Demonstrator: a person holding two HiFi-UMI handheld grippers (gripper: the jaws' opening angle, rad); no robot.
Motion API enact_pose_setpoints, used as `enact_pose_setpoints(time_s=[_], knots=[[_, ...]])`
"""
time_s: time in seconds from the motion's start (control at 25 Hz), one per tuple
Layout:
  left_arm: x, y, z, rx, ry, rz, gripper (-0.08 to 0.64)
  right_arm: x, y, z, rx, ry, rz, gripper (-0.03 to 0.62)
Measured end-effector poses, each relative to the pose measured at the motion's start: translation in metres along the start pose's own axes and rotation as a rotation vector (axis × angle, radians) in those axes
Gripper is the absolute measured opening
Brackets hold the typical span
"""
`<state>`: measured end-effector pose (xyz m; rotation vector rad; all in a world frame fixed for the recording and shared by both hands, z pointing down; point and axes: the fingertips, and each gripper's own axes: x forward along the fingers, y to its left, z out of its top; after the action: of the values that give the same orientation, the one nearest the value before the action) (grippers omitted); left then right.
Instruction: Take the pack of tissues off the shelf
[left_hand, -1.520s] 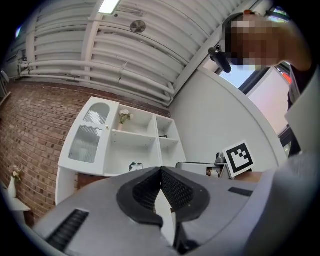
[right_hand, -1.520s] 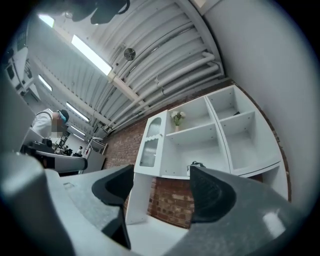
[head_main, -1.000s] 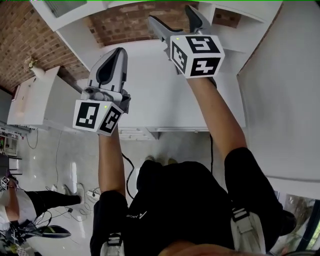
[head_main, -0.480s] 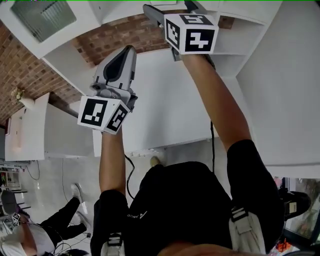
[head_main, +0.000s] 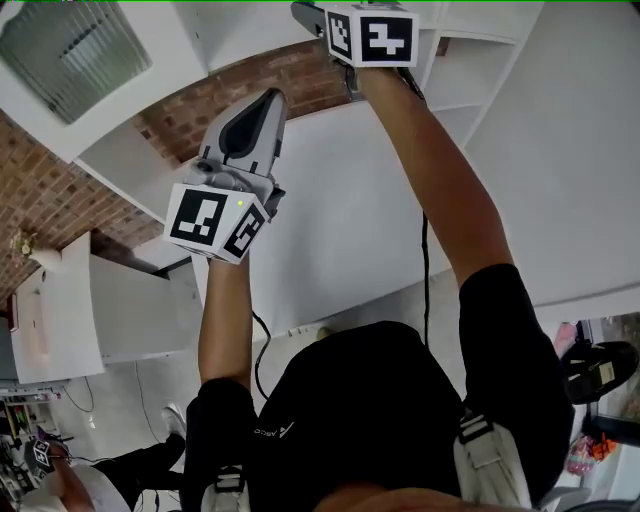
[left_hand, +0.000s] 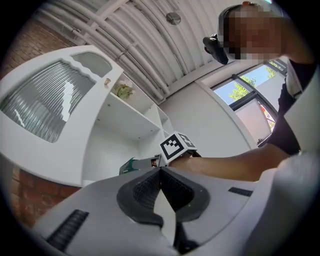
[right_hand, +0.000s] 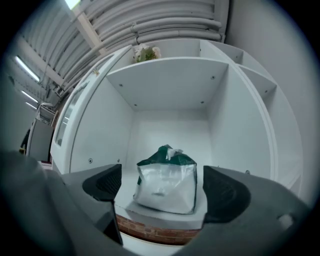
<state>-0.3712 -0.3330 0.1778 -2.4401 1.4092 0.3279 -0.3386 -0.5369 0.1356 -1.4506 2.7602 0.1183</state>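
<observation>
The person is wearing a black short-sleeved shirt (head_main: 370, 400) showing a small white logo (head_main: 272, 431), with pale grey straps (head_main: 488, 455) at both sides. The grey-shelled left gripper (head_main: 271, 102) is carrying a black-and-white marker cube (head_main: 218, 222).

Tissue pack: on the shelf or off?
On the shelf. The tissue pack stands on its board; the right gripper jaws are opening, framing the pack without touching it.

Head view: from the wearer's head, steeply down over both raised arms, white shelf unit (head_main: 478, 70) close.
Left gripper view: along the closed left gripper (left_hand: 161, 190), tilted up at shelf and ceiling.
Right gripper view: along the right gripper (right_hand: 164, 189), jaws opening, straight into one compartment; pack of tissues (right_hand: 167, 180) near, framed between the pads, untouched.
Shared: shelf unit in all three; marker cube (left_hand: 176, 146) in head and left gripper views.
</observation>
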Motion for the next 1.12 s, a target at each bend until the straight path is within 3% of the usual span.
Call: enact_pose_setpoints(time_s=[0.28, 0.64, 0.84, 1.12], knots=[[0.004, 0.028, -0.003, -0.016, -0.020, -0.026, -0.002, 0.033, -0.008, -0.009, -0.009, 0.076, -0.057, 0.492], [0.016, 0.027, -0.011, -0.014, -0.050, -0.032, -0.002, 0.035, -0.013, -0.020, -0.099, 0.152, -0.111, 0.479], [0.012, 0.025, -0.011, -0.019, -0.048, -0.023, -0.002, 0.030, -0.016, -0.018, -0.128, 0.141, -0.111, 0.339], [0.004, 0.024, -0.005, -0.016, -0.033, -0.008, -0.002, 0.019, -0.014, -0.013, -0.092, 0.072, -0.069, 0.295]])
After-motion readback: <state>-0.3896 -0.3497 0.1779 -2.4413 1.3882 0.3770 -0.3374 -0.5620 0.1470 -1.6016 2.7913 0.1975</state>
